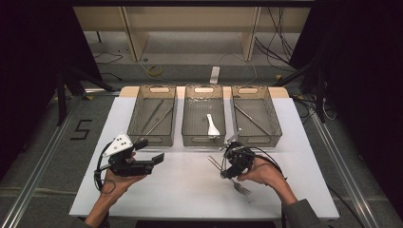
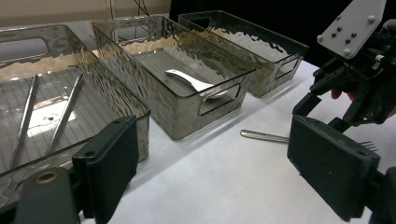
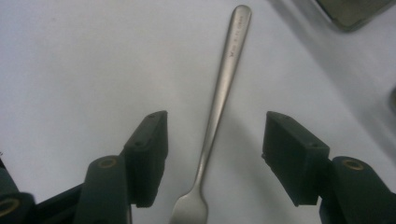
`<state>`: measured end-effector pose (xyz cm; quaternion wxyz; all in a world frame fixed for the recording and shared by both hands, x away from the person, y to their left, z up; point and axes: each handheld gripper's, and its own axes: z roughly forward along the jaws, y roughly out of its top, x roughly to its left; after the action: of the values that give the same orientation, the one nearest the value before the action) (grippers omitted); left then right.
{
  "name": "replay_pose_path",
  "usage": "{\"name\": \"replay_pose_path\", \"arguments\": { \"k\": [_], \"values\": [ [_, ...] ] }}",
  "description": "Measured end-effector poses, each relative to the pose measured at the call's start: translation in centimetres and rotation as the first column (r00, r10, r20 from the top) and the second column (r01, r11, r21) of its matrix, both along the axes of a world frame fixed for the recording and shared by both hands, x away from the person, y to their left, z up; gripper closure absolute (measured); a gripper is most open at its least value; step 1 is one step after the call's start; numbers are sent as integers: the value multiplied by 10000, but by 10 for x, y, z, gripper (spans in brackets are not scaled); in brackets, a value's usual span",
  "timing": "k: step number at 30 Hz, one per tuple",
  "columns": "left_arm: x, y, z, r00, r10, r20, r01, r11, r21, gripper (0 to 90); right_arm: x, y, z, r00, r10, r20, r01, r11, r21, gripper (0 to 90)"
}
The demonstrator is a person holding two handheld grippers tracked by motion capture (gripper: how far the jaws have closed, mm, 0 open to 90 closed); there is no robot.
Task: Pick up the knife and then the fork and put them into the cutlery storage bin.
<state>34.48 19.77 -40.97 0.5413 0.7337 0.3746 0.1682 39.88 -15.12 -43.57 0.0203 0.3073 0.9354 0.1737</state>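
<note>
I have the right gripper point(image 1: 227, 164) poised over the fork point(image 3: 215, 122), which lies flat on the white table point(image 1: 190, 190) near the front edge, just in front of the right-hand basket point(image 1: 254, 118). In the right gripper view the jaws stand fairly wide, one on each side of the fork's neck, with neither pad touching the metal, so nothing is held yet. To do this well I would keep the handle centred between the pads, come straight down until the tips are just off the table, then close evenly so the thin handle does not roll or skid away. A grip nearer the middle of the handle should balance better than one by the tines. My left gripper point(image 1: 142, 164) hangs wide and empty at the near left, in front of the left basket point(image 1: 153, 116), well apart from the fork. The middle basket point(image 1: 203, 118) holds a white spoon point(image 1: 212, 125).
</note>
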Motion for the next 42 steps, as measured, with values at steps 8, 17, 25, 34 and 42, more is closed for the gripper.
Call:
{"name": "replay_pose_path", "arguments": {
  "k": [8,17,25,34,42],
  "values": [
    [0,0,0,10000,2,-9,-2,10000,20,163,-1,2,-7,9998,152,-90,-156,9990,-412,517],
    [0,1,0,10000,20,-15,-20,10000,19,163,-1,4,-15,9994,275,-193,-289,9965,-788,617],
    [0,0,0,10000,7,-17,-7,10000,22,163,-1,5,-20,9988,398,-289,-424,9946,-948,661],
    [0,-1,0,10000,-8,-30,9,10000,67,163,-1,5,-21,9989,364,-291,-392,9939,-1033,710],
    [0,-1,-1,10000,-38,-24,39,9999,118,163,-1,6,-21,9985,517,-177,-534,9919,-1150,743]
  ]
}}
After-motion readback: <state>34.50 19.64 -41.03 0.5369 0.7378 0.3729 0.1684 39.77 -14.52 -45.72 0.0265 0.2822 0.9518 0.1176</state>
